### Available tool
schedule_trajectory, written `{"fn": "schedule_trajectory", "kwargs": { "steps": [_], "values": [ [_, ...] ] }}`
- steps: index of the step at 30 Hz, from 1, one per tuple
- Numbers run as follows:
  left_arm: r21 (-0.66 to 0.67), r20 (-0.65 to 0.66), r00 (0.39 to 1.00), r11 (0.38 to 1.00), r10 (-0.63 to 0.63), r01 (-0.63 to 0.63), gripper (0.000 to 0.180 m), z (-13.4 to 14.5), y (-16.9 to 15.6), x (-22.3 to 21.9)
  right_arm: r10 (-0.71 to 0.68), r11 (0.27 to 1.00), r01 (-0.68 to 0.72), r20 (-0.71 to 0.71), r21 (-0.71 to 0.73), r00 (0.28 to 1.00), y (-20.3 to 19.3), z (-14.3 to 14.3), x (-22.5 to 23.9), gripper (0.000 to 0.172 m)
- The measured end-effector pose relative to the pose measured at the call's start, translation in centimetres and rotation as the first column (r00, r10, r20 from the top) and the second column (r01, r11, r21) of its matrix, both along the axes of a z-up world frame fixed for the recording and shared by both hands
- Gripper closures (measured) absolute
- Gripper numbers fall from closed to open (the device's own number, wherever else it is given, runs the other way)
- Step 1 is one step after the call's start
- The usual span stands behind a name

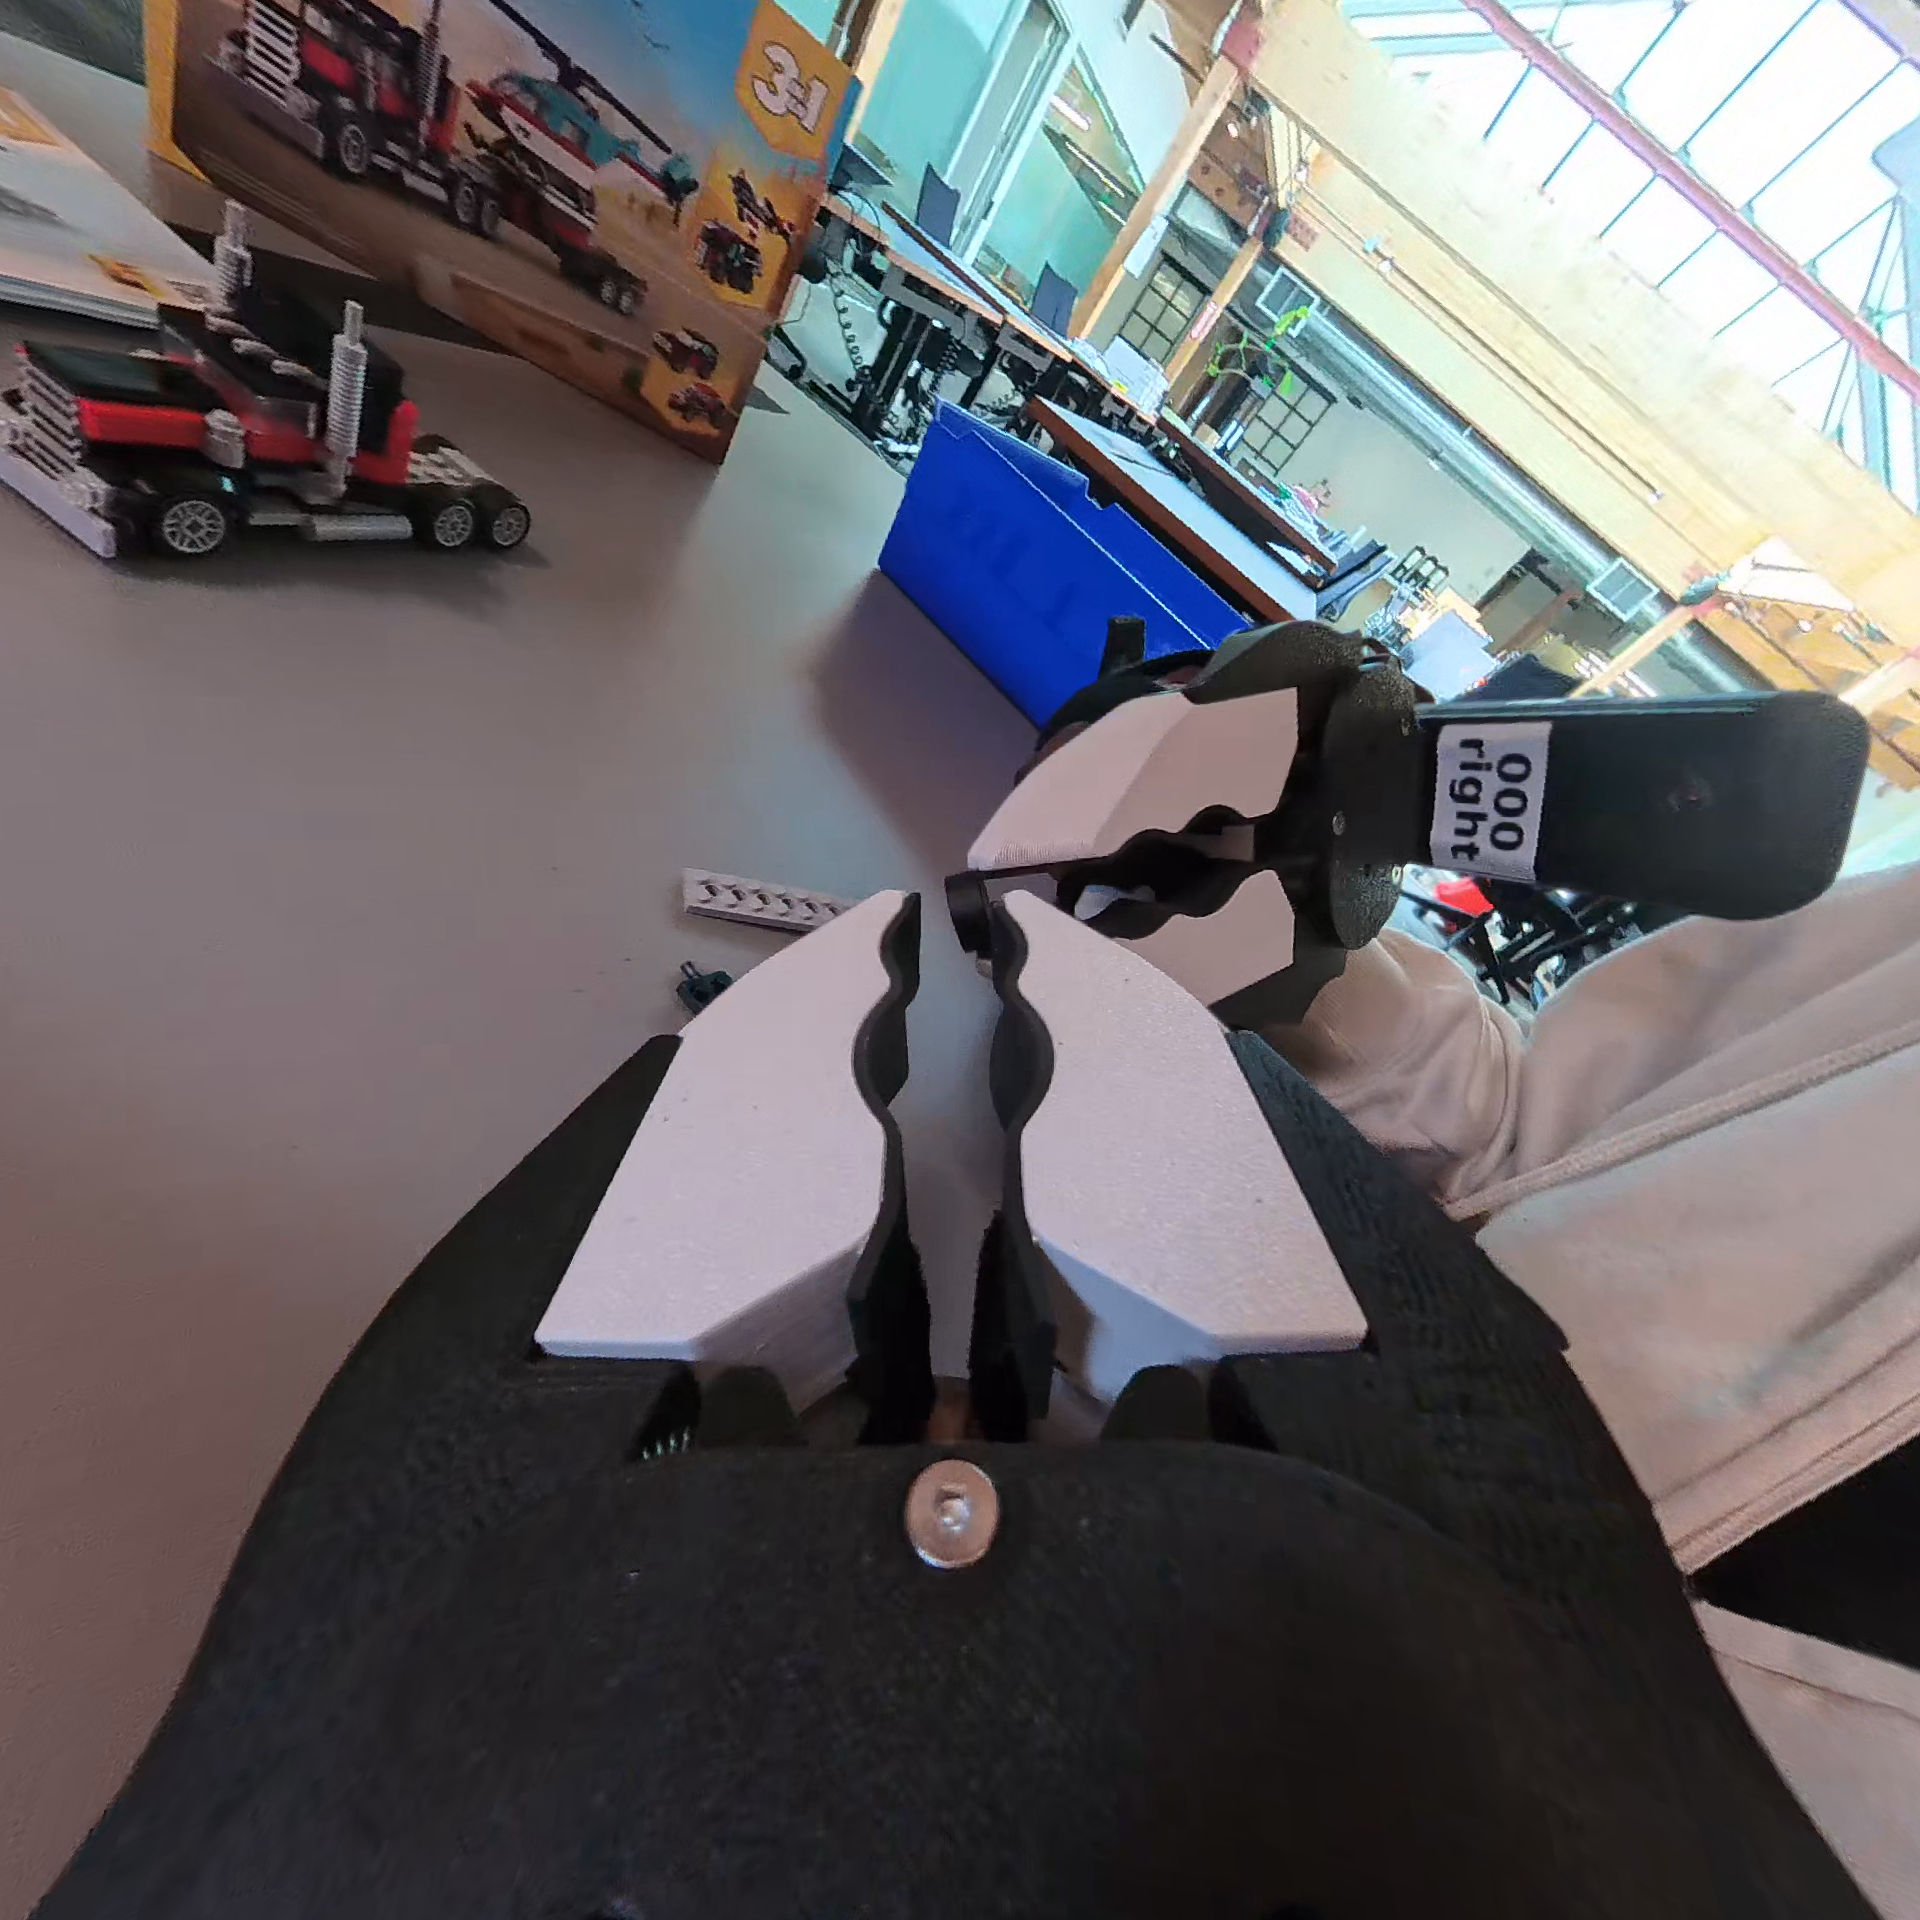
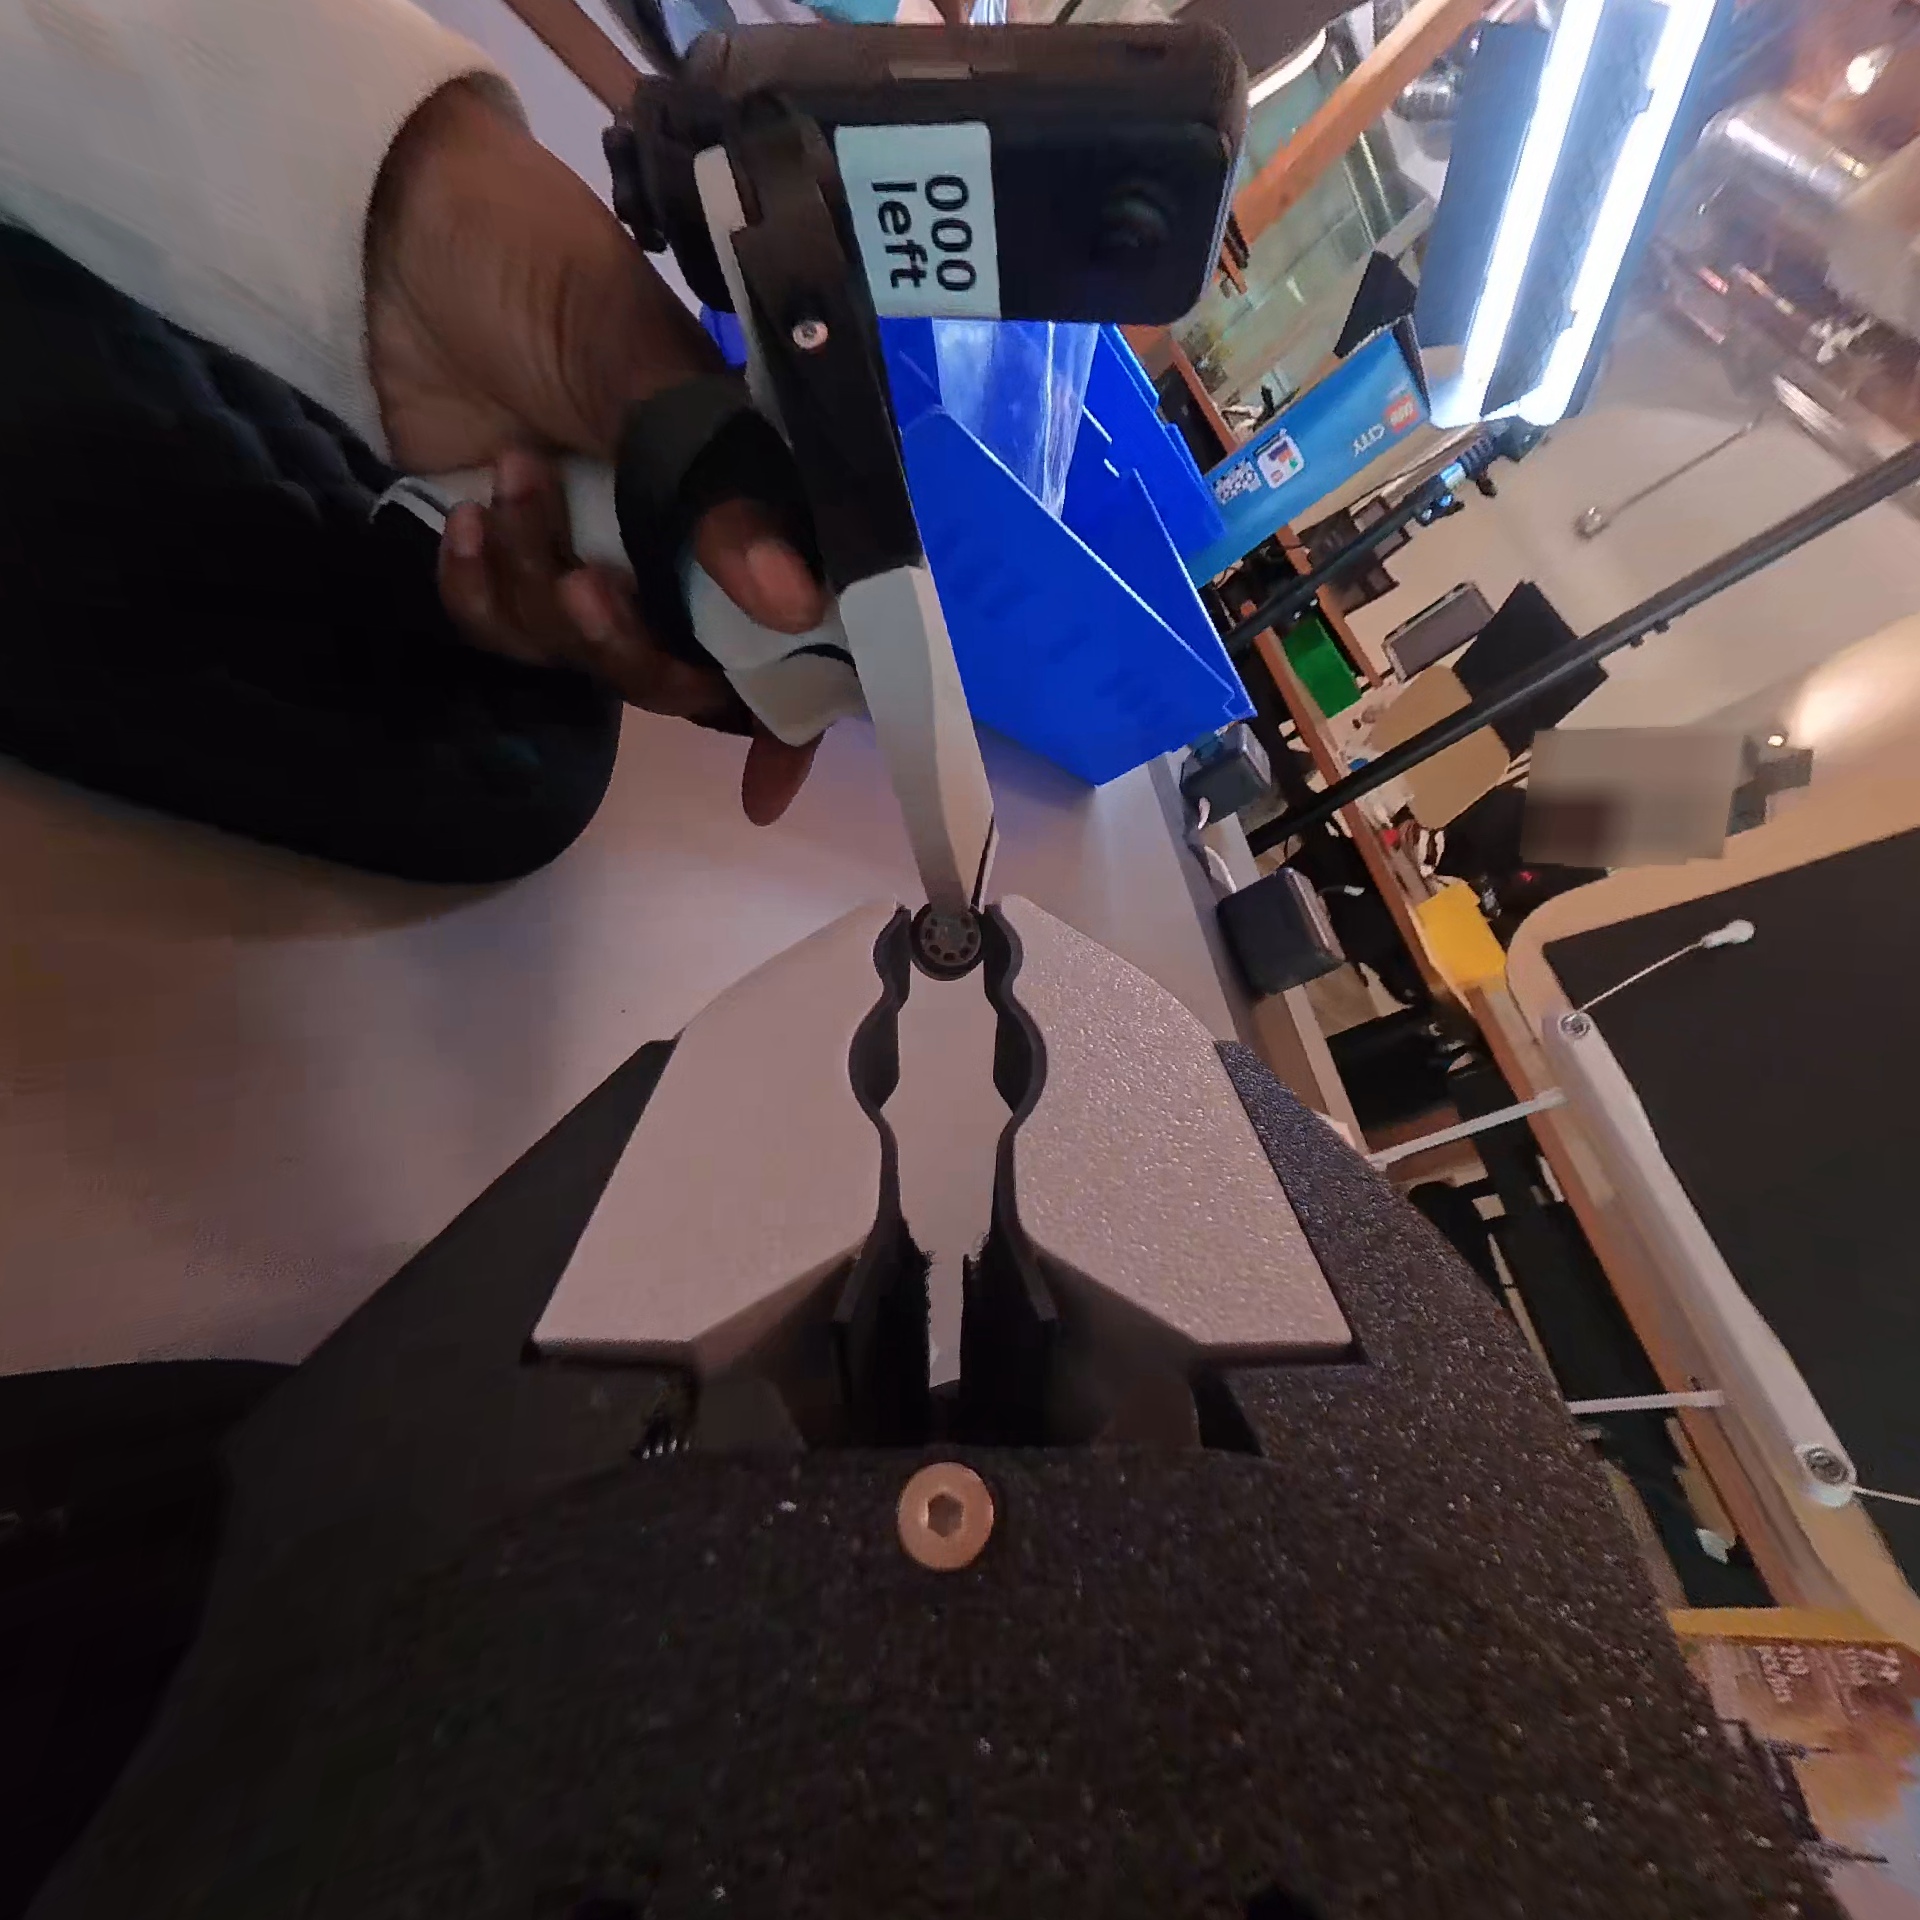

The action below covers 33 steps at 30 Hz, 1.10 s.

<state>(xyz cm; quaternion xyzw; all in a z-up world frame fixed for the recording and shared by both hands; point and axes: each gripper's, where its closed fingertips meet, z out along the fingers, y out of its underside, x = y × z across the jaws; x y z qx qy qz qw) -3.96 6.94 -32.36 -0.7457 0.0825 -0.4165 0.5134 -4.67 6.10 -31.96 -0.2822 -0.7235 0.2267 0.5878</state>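
Right gripper point(image 2: 945, 940) clamps small black wheel point(image 2: 943, 943) (tyre on) — left gripper point(image 1: 958, 914) narrow, one pad touching wheel.

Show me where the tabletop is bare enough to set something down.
Bare: the wide grey stretch between the toy truck and the left claw, and the strip from there to the blue bin. Crowded: just ahead of the claws, by the grey studded plate and small dark piece.

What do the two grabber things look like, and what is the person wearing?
Both grippers, left gripper and right gripper, have black grainy bodies, a silver screw, and white fingers with wavy black pads. Each carries a black camera block with a white label. The person wears cream sleeves.
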Motion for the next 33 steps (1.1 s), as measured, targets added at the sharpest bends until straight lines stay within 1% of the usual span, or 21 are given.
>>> {"fn": "schedule_trajectory", "kwargs": {
  "steps": [2, 4, 5, 6, 7, 8, 9, 10, 11, 12, 16, 18, 19, 20, 21, 23, 24, 25, 29, 31, 33],
  "values": [
    [0.021, -0.012, 0.999, 0.999, -0.03, 0.031, 0.172, 0.1, -0.3, 0.4, 0.018, 1.0, -0.018, -0.016, 0.01, 1.0, -0.4, 0.2, 0.0, 0.159],
    [0.053, -0.016, 0.999, 0.998, -0.043, 0.044, 0.174, 0.4, -0.6, 0.5, 0.04, 0.998, -0.042, -0.044, -0.042, 0.998, -0.7, 0.7, 0.1, 0.16],
    [0.079, -0.006, 0.999, 0.996, -0.051, 0.051, 0.174, 0.8, -0.7, 0.5, 0.058, 0.989, -0.067, -0.072, -0.134, 0.996, -0.8, 1.2, 0.2, 0.16],
    [0.117, 0.017, 0.998, 0.992, -0.057, 0.055, 0.174, 1.4, -0.9, 0.4, 0.076, 0.957, -0.101, -0.103, -0.272, 0.992, -0.8, 1.8, 0.3, 0.159],
    [0.157, 0.048, 0.997, 0.986, -0.06, 0.052, 0.175, 2.0, -1.0, 0.3, 0.084, 0.893, -0.135, -0.137, -0.429, 0.987, -0.5, 2.5, 0.5, 0.159],
    [0.189, 0.074, 0.995, 0.981, -0.063, 0.048, 0.175, 2.6, -1.2, 0.1, 0.094, 0.792, -0.18, -0.175, -0.583, 0.98, -0.1, 3.2, 0.7, 0.158],
    [0.216, 0.088, 0.994, 0.976, -0.064, 0.043, 0.175, 2.9, -1.3, -0.1, 0.132, 0.667, -0.245, -0.213, -0.704, 0.968, -0.2, 3.8, 0.9, 0.157],
    [0.239, 0.092, 0.994, 0.97, -0.06, 0.036, 0.175, 3.2, -1.3, -0.2, 0.154, 0.555, -0.28, -0.234, -0.783, 0.96, -0.3, 4.0, 1.0, 0.156],
    [0.26, 0.092, 0.994, 0.965, -0.061, 0.035, 0.175, 3.4, -1.4, -0.2, 0.156, 0.486, -0.274, -0.226, -0.83, 0.962, -0.1, 3.8, 0.9, 0.156],
    [0.278, 0.089, 0.994, 0.96, -0.066, 0.039, 0.175, 3.6, -1.6, -0.2, 0.165, 0.46, -0.265, -0.211, -0.848, 0.963, -0.2, 3.5, 0.7, 0.155],
    [0.301, 0.066, 0.994, 0.952, -0.084, 0.06, 0.175, 3.6, -1.8, 0.2, 0.204, 0.455, -0.252, -0.175, -0.854, 0.963, -1.1, 2.9, 0.2, 0.157],
    [0.302, 0.07, 0.994, 0.951, -0.089, 0.064, 0.175, 3.6, -1.8, 0.2, 0.222, 0.441, -0.263, -0.179, -0.858, 0.958, -1.4, 2.8, 0.2, 0.165],
    [0.302, 0.07, 0.993, 0.951, -0.096, 0.071, 0.175, 3.6, -1.9, 0.2, 0.226, 0.446, -0.266, -0.181, -0.854, 0.957, -1.5, 2.8, 0.2, 0.165],
    [0.301, 0.062, 0.993, 0.951, -0.097, 0.074, 0.175, 3.5, -1.9, 0.2, 0.219, 0.479, -0.26, -0.173, -0.838, 0.96, -1.4, 2.7, 0.2, 0.166],
    [0.297, 0.044, 0.995, 0.953, -0.085, 0.069, 0.175, 3.3, -1.8, 0.2, 0.195, 0.558, -0.244, -0.16, -0.793, 0.968, -1.2, 2.6, 0.2, 0.166],
    [0.288, -0.013, 0.999, 0.957, -0.031, 0.033, 0.174, 2.8, -1.3, 0.0, 0.096, 0.783, -0.156, -0.132, -0.602, 0.987, -0.6, 2.2, 0.1, 0.166],
    [0.29, -0.047, 0.999, 0.957, 0.002, 0.012, 0.174, 2.6, -1.1, -0.1, 0.048, 0.863, -0.101, -0.119, -0.495, 0.992, -0.4, 2.0, 0.0, 0.166],
    [0.29, -0.072, 0.997, 0.957, 0.032, -0.01, 0.174, 2.4, -0.9, -0.3, 0.002, 0.913, -0.05, -0.119, -0.405, 0.993, -0.2, 2.0, -0.1, 0.167],
    [0.322, -0.165, 0.973, 0.941, 0.164, -0.104, 0.174, 2.1, -0.4, -0.7, -0.101, 0.978, 0.072, -0.14, -0.198, 0.985, 0.2, 1.9, -0.3, 0.168],
    [0.363, -0.214, 0.951, 0.922, 0.223, -0.134, 0.174, 2.1, -0.4, -0.8, -0.113, 0.98, 0.084, -0.156, -0.182, 0.981, 0.3, 2.0, -0.3, 0.168],
    [0.383, -0.229, 0.945, 0.914, 0.232, -0.132, 0.174, 2.2, -0.5, -0.8, -0.087, 0.971, 0.048, -0.155, -0.235, 0.984, 0.1, 2.1, -0.3, 0.168]
  ]
}}
